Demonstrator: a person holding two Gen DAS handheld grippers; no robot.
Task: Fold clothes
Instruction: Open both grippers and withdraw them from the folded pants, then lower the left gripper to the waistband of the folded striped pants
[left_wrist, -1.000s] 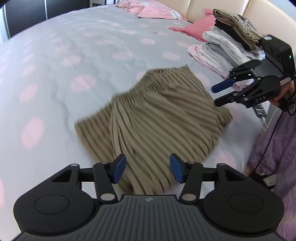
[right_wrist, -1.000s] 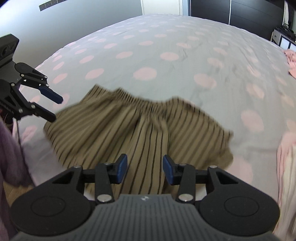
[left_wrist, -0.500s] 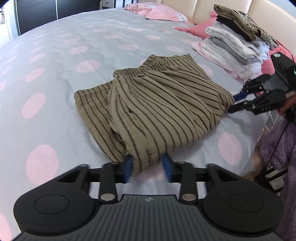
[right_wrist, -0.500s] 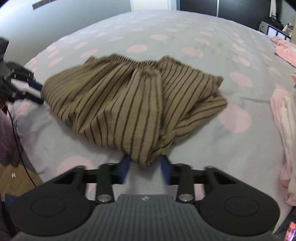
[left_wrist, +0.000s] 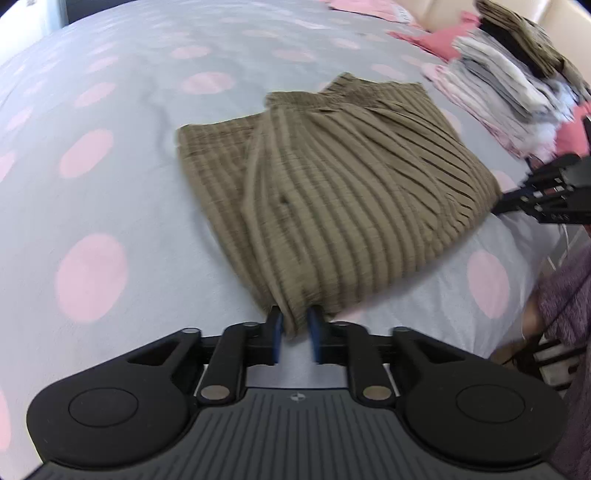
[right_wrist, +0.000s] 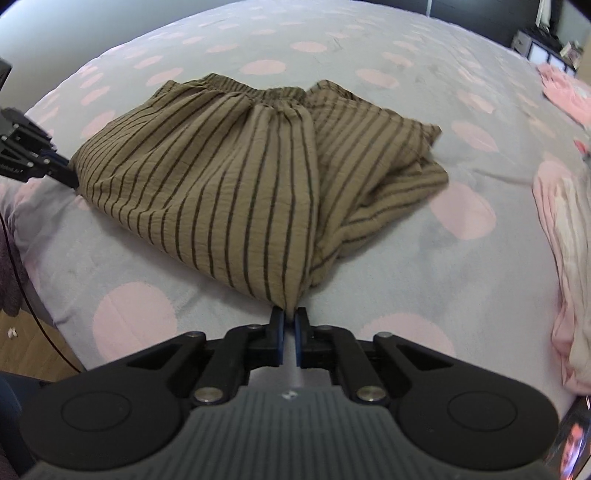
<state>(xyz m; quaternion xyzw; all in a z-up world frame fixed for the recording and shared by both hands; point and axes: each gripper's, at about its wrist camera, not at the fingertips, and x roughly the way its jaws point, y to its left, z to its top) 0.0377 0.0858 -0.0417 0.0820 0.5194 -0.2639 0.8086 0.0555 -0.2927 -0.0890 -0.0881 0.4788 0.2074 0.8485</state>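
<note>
Olive-brown shorts with dark stripes (left_wrist: 332, 184) lie folded on the grey bed with pink dots (left_wrist: 92, 206). My left gripper (left_wrist: 294, 334) is shut on the near corner of the shorts. In the right wrist view the same shorts (right_wrist: 236, 177) lie ahead, and my right gripper (right_wrist: 289, 330) is shut on their near corner. Each gripper shows at the other view's edge, the right gripper (left_wrist: 535, 195) beside the shorts' right corner, the left gripper (right_wrist: 33, 162) at their left corner.
A stack of folded clothes (left_wrist: 513, 77) sits at the far right by the headboard. Pink garments lie at the bed's far end (right_wrist: 565, 92) and along its right side (right_wrist: 565, 258). A purple fleece sleeve (left_wrist: 569, 295) is at the right. The bed edge and wooden floor (right_wrist: 40, 350) are at the lower left.
Both grippers came down from above the shorts to the bed and closed on opposite corners. The shorts settled flat; the jaws went from wide apart to pinched.
</note>
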